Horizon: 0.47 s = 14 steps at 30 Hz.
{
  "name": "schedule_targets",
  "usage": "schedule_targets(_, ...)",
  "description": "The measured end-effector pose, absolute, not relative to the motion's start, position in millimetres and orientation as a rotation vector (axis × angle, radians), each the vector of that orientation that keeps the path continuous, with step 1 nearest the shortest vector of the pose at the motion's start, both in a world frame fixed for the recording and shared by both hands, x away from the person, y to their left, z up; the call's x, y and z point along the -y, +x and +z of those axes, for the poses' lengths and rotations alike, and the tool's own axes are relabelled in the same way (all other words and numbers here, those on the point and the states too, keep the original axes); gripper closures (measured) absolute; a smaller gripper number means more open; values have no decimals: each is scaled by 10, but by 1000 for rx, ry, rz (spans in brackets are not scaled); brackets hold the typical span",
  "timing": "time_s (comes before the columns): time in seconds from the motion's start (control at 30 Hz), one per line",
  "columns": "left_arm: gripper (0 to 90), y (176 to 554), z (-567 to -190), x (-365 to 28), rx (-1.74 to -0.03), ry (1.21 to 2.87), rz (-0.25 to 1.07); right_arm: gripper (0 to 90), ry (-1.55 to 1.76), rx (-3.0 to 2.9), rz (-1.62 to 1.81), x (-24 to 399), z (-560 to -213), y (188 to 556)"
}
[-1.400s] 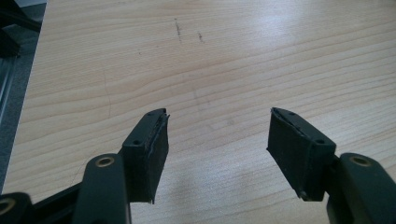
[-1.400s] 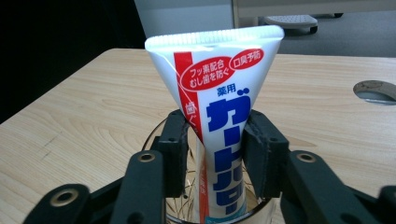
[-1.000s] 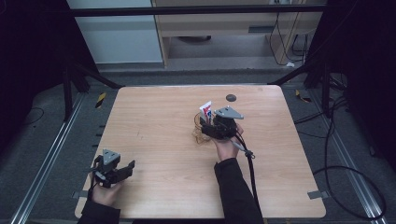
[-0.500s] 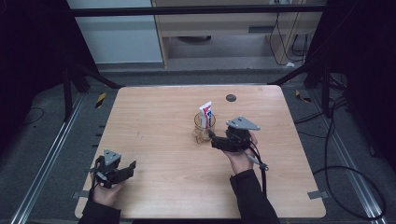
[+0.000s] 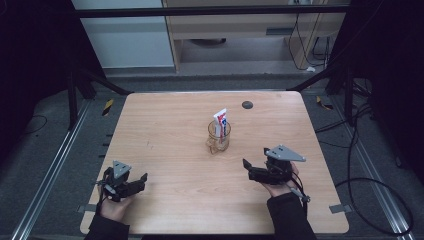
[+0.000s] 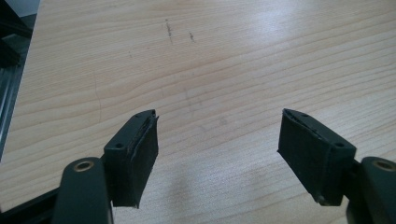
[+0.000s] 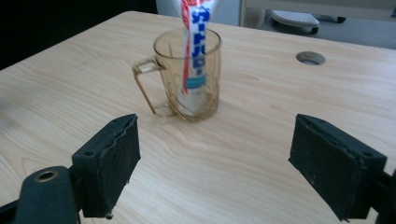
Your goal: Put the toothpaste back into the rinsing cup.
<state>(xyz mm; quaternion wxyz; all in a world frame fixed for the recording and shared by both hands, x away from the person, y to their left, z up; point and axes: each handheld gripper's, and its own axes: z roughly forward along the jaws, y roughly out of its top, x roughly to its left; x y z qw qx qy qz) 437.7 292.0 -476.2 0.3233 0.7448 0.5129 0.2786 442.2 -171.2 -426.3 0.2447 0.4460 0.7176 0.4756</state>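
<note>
Work in hand: tube set upright in the mug; it stands there with nothing holding it.
Right gripper: jaws wide apart, nothing between them; a second ago it was right at the mug, now it sits back toward the person, so it has let go and pulled away.
Left gripper: jaws have just been opening and now stand apart over bare wood, nothing between them; same near-left spot as a second ago.
Mug from the right gripper: ahead of its jaws and a little to their left in the right gripper view, handle turned to the left, apart from both pads.
Tube from the right gripper: inside the mug, leaning on the rim, its top rising above it.
Surface: otherwise bare, a cable hole beyond the mug.
Meaning: the placing looks done; both grippers free and clear, the mug undisturbed.
Risk: small; the tall tube could tip the light mug if it were bumped.
</note>
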Motion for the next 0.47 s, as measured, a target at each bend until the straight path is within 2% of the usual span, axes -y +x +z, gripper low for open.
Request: schedule_targets(0.47, 253, 4404, -4824, -2959, -1329, 1962, 730, 156, 1278, -1938, 1213, 2152, -4565, 4177)
